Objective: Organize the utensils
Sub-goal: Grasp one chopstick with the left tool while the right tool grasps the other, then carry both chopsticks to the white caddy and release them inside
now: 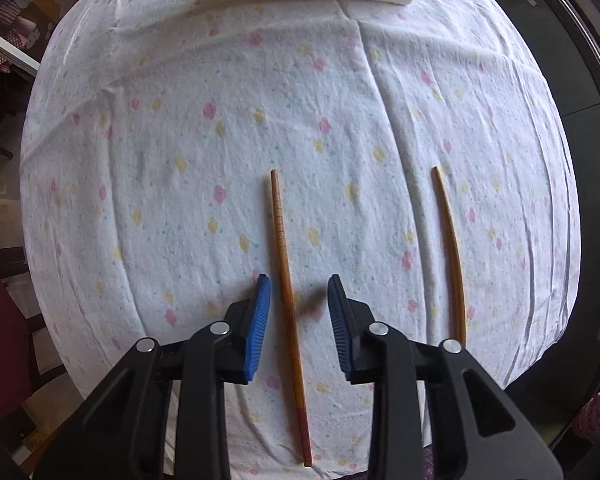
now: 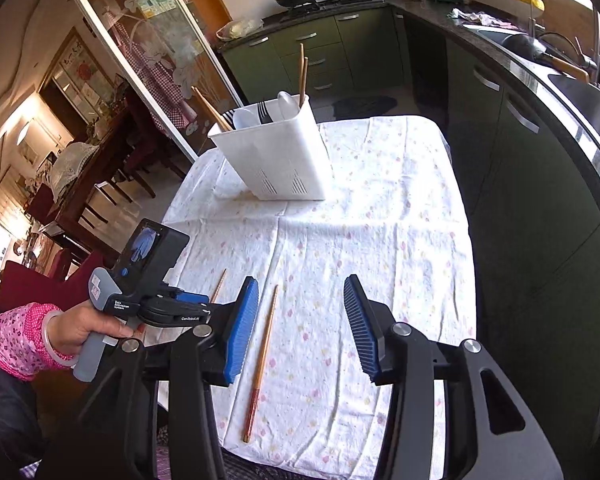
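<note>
Two wooden chopsticks lie lengthwise on the flowered cloth. In the left wrist view one chopstick (image 1: 286,280) runs between the blue pads of my left gripper (image 1: 299,286), which points straight down at the cloth. The pads stand a little apart from it on both sides, so that gripper is open. The second chopstick (image 1: 452,248) lies further right. In the right wrist view my right gripper (image 2: 302,280) is open and empty above the cloth, with that second chopstick (image 2: 264,356) just inside its left finger. A white utensil holder (image 2: 276,152) with chopsticks, spoons and forks stands at the table's far end.
A person's hand (image 2: 80,336) in a pink sleeve grips the left tool's handle. The cloth-covered table (image 2: 420,240) ends close on the right, beside green kitchen cabinets (image 2: 540,200). Dark chairs (image 2: 112,184) and a dining room lie to the left.
</note>
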Motion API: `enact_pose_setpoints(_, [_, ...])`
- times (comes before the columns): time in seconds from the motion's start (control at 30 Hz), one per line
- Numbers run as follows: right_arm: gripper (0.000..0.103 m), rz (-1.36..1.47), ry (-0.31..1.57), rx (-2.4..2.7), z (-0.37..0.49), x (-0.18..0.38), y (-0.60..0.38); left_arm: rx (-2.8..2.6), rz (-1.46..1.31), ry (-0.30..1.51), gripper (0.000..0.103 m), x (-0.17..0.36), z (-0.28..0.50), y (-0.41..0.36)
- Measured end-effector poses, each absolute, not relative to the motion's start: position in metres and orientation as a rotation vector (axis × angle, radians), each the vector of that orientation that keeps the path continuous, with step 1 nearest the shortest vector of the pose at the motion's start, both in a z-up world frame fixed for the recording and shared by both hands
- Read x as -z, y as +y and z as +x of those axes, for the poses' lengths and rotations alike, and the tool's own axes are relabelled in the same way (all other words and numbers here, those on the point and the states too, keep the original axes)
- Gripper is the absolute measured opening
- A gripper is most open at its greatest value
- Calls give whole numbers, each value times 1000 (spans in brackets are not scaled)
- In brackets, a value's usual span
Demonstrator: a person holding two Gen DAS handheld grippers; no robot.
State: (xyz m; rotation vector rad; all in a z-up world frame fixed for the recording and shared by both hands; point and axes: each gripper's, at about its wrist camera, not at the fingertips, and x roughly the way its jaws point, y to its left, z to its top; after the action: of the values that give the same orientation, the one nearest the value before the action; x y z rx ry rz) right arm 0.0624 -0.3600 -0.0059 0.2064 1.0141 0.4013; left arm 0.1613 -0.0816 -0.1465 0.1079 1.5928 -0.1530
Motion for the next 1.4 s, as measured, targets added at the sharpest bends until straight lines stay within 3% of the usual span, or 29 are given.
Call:
enact_pose_setpoints(0.2, [49, 186, 1105, -433, 68, 24, -345, 131, 143, 1597, 6, 145, 165, -95])
enact_pose_setpoints(0.4, [52, 67, 1327, -482, 81, 75, -284, 126, 134, 1563, 6, 141, 161, -89])
enact_pose_setpoints(0.53, [40, -13, 1494, -467, 93, 116, -248, 144, 107, 1493, 6, 113, 154, -69])
enact_pose_setpoints(0.8, [14, -133, 1635, -388, 115, 159, -201, 195, 95, 1300, 6, 48, 136, -48])
enact_pose_setpoints(1.27, [14, -178, 1690, -273, 133, 178, -184, 267, 86, 1119, 6, 5, 117, -36])
enact_pose_setpoints(1.4, [10, -221, 1646, -254, 123, 177, -174, 274, 83, 1102, 6, 2, 116, -36])
